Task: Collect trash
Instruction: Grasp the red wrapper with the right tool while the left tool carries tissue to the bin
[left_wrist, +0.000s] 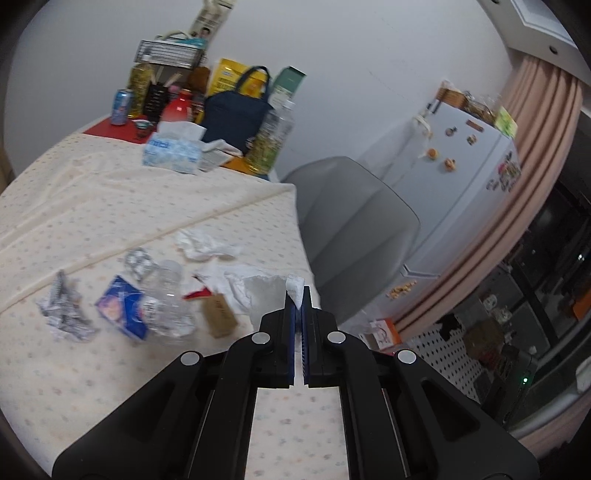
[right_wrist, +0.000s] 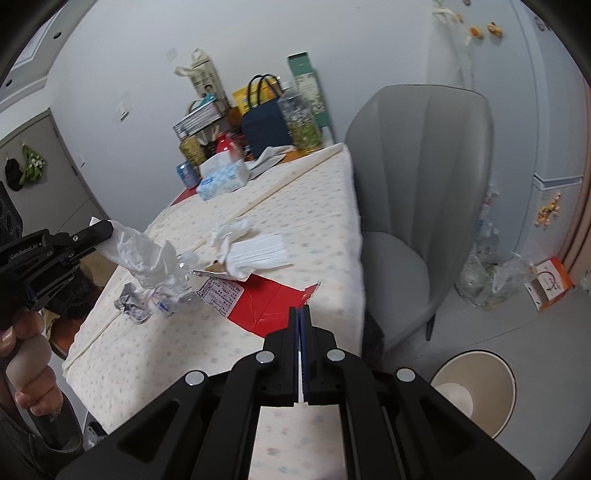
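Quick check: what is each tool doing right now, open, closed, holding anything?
Left tool: closed on a crumpled white plastic bag.
Right tool: closed on the corner of a red wrapper.

Clamped right gripper on red wrapper; left gripper, far left, pinched white plastic bag.

On your counter, the scattered trash lies at the near end, with the tissue box behind it toward the wall. The chair stands just right of the counter, and the bin sits on the floor before the chair.
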